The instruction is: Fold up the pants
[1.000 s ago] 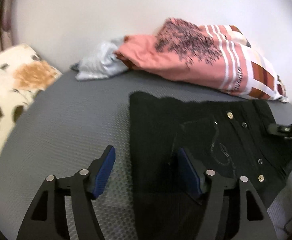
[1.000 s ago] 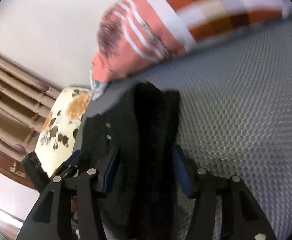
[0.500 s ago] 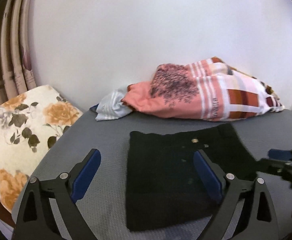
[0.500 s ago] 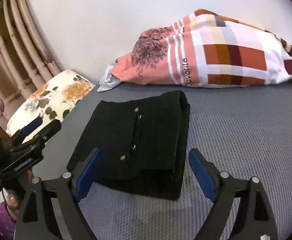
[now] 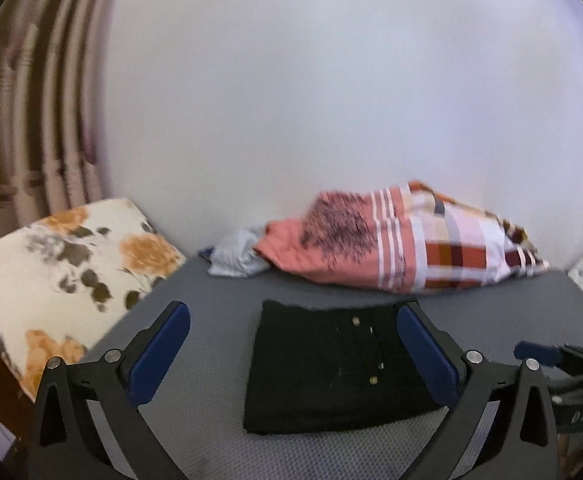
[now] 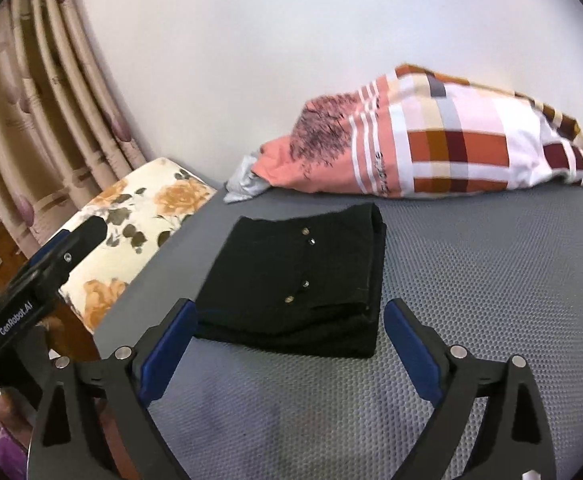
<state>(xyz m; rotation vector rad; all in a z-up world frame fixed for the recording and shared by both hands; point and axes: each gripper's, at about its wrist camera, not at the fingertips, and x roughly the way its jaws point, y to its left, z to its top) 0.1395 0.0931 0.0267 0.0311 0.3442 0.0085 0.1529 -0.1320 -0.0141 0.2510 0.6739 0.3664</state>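
Jaws wide apart on both the left gripper (image 5: pixel 293 354) & right gripper (image 6: pixel 287 346), holding nothing. Black pants (image 6: pixel 299 276) lie folded on grey surface (image 6: pixel 491 280), nr a pillow (image 6: pixel 431 152). Fold looks done; next, prob. just back off.

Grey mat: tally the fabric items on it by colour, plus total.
Black: 1, the folded pants
Pink/orange with checks: 1, the patterned bundle
Pale grey-blue: 1, the crumpled cloth tucked against the bundle
Total: 3 on the grey mat
The floral cushion sits beside the mat, not counted.
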